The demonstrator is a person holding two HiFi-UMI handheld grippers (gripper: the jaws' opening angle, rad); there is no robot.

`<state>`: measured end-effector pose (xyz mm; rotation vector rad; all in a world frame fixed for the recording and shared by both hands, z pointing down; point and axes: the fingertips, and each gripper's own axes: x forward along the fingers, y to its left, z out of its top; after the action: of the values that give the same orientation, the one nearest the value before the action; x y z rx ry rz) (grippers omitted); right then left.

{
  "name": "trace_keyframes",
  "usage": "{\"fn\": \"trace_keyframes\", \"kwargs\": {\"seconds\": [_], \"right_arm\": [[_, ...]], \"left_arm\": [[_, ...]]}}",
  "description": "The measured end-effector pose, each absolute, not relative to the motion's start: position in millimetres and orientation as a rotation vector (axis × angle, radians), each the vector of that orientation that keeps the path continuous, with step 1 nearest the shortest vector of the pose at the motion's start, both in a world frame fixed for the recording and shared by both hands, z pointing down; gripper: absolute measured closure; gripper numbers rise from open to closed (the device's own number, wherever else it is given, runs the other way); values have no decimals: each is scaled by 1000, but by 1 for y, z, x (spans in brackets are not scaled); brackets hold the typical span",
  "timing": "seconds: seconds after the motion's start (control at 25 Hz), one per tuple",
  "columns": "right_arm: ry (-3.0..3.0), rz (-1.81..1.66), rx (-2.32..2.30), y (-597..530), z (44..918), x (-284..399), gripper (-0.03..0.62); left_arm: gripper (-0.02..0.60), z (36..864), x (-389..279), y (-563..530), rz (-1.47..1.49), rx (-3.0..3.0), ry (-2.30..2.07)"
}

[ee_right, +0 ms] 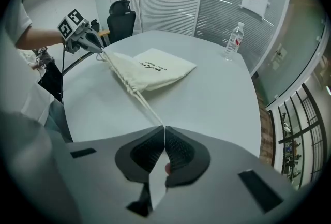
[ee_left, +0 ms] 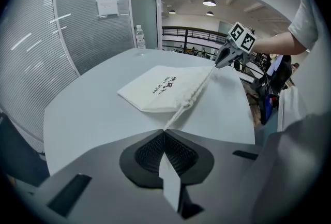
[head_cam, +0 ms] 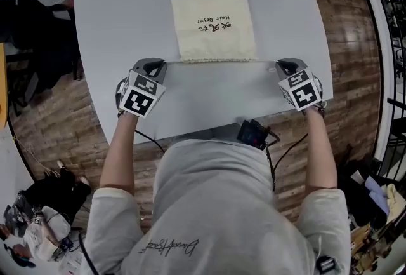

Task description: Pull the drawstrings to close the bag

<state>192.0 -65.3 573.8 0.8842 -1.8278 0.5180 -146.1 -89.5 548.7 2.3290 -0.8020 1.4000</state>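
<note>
Cream fabric drawstring bag (head_cam: 213, 23) with black print lies flat in the middle of the pale grey desk (head_cam: 114, 13), its gathered mouth on the near side. The left gripper (head_cam: 161, 65) has its jaws clamped on the left white cord (ee_left: 182, 109), and the right gripper (head_cam: 280, 65) pinches the right cord (ee_right: 146, 105). Uneven pulling could drag the light bag sideways, or a thin cord could slip out of the jaws.

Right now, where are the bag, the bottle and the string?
drawstring bag (head_cam: 214, 25), head view, its printed middle
water bottle (ee_right: 234, 41), right gripper view, its middle
drawstring (ee_left: 176, 116), left gripper view, the taut stretch
</note>
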Motion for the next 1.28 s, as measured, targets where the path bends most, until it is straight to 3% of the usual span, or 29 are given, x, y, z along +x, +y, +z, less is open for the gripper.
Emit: {"fn": "trace_keyframes", "kwargs": {"seconds": [1.28], "right_arm": [[-1795,446,976,-59,524,234,568]], "left_arm": [[572,498,-200,-101,1449,2356,-980]]}}
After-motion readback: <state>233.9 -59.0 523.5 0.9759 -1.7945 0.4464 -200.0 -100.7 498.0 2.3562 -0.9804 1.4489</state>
